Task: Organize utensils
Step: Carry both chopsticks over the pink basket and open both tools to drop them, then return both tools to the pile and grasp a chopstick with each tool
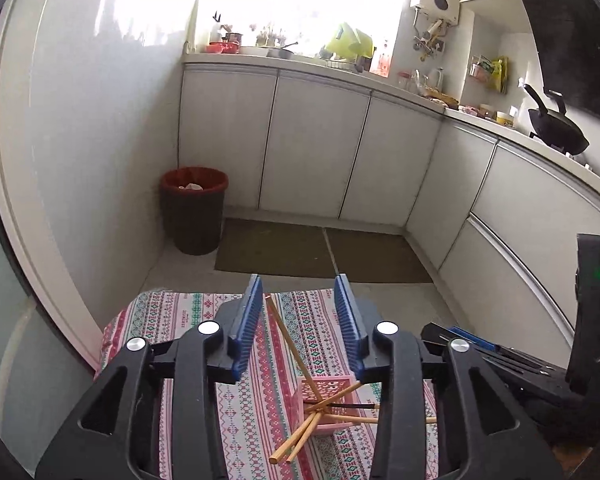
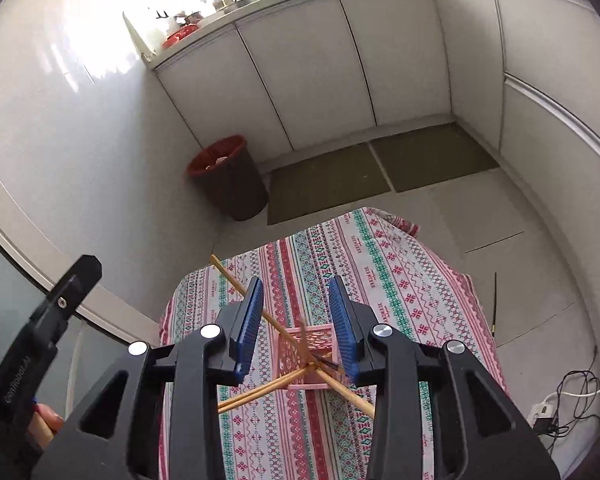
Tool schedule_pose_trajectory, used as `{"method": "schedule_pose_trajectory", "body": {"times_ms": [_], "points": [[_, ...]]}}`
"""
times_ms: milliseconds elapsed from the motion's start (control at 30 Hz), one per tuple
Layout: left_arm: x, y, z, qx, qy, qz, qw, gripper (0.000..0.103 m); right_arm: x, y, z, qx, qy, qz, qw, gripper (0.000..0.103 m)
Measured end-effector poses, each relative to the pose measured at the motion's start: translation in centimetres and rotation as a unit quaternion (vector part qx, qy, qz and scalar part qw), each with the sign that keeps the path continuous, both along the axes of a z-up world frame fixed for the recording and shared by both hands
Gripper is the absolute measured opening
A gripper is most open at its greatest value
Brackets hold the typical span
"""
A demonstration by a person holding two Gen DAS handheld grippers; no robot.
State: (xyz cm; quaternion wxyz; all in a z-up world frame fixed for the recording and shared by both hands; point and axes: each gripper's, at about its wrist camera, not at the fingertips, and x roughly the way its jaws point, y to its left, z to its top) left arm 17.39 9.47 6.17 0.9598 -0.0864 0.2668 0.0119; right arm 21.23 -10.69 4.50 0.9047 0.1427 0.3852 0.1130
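Several chopsticks [image 2: 260, 394] splay from the pink basket [image 2: 306, 360] toward 7 o'clock, below both tongs, right [image 2: 296, 292] and left [image 1: 300, 292], each apart, empty

baskets — 1 [image 1: 327, 404]; chopsticks — about 6 [image 1: 290, 344]; bins — 1 [image 1: 194, 208]; mats — 2 [image 1: 272, 246]

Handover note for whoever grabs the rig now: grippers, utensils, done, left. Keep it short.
Left gripper: fingers apart, nothing pressed between them.
Right gripper: fingers apart too, empty, hovering above the holder.
Pink holder sits on the patterned tablecloth.
Chopsticks: several wooden ones are in the holder, leaning out in different directions and crossing; one dark chopstick lies among them.
Done: the chopsticks in view are in the holder.
Left: probably just tidying, since they splay out loosely. A thin dark stick on the floor may be a dropped chopstick; I cannot tell.
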Motion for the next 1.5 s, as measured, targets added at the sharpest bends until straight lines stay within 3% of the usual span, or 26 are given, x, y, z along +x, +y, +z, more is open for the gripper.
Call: {"method": "schedule_pose_trajectory", "body": {"times_ms": [167,233,333,400,500,600,700,800,900,1033,1167,1267,1400,1467,1500], "points": [[-0.5,-0.8,0.1,0.027,0.003,0.001,0.9996,0.041,-2.1,0.0,0.8,-0.067,-0.039,-0.021,0.997,0.035],[-0.9,-1.2,0.1,0.042,0.001,0.004,0.9991,0.047,-3.0,-0.2,1.0,-0.084,-0.049,-0.031,0.995,0.035],[-1.7,-1.8,-0.1,0.059,0.001,0.005,0.9982,0.052,-4.3,-0.7,1.0,-0.100,-0.063,-0.043,0.992,0.051],[-2.3,-2.1,-0.5,0.067,0.006,0.008,0.9977,0.058,-5.2,-1.1,1.1,-0.105,-0.069,-0.048,0.991,0.054],[-3.4,-2.3,-1.6,0.066,0.017,0.014,0.9975,0.066,-6.7,-2.0,0.8,-0.108,-0.068,-0.065,0.990,0.071],[-4.5,-3.0,-3.1,0.079,0.036,0.010,0.9962,0.075,-8.3,-2.7,-0.2,-0.115,-0.062,-0.075,0.989,0.084],[-5.7,-3.4,-4.1,0.087,0.050,0.009,0.9949,0.097,-10.1,-3.6,-1.9,-0.127,-0.052,-0.092,0.986,0.091],[-6.9,-4.2,-5.7,0.097,0.078,-0.006,0.9922,0.096,-12.2,-5.3,-4.4,-0.125,-0.019,-0.104,0.986,0.094],[-7.6,-5.1,-7.7,0.102,0.116,-0.035,0.9873,0.096,-14.0,-7.7,-7.7,-0.107,0.041,-0.115,0.987,0.094],[-7.7,-7.7,-11.8,0.114,0.192,-0.101,0.9694,0.096,-16.2,-11.1,-10.9,-0.081,0.113,-0.133,0.981,0.094],[-7.2,-10.5,-17.3,0.120,0.288,-0.164,0.9357,0.096,-18.2,-13.2,-12.6,-0.061,0.155,-0.137,0.977,0.094],[-6.6,-11.9,-21.0,0.117,0.342,-0.187,0.9135,0.096,-19.0,-14.1,-13.2,-0.038,0.183,-0.127,0.974,0.094],[-5.7,-12.9,-24.8,0.094,0.392,-0.196,0.8938,0.094,-19.7,-14.9,-13.9,0.004,0.208,-0.124,0.970,0.094],[-5.4,-13.5,-26.2,0.097,0.405,-0.197,0.8873,0.084,-19.7,-15.1,-14.1,0.020,0.219,-0.118,0.968,0.094],[-5.2,-13.7,-26.9,0.099,0.413,-0.202,0.8825,0.072,-19.7,-15.0,-14.4,0.024,0.226,-0.113,0.967,0.094]]}}
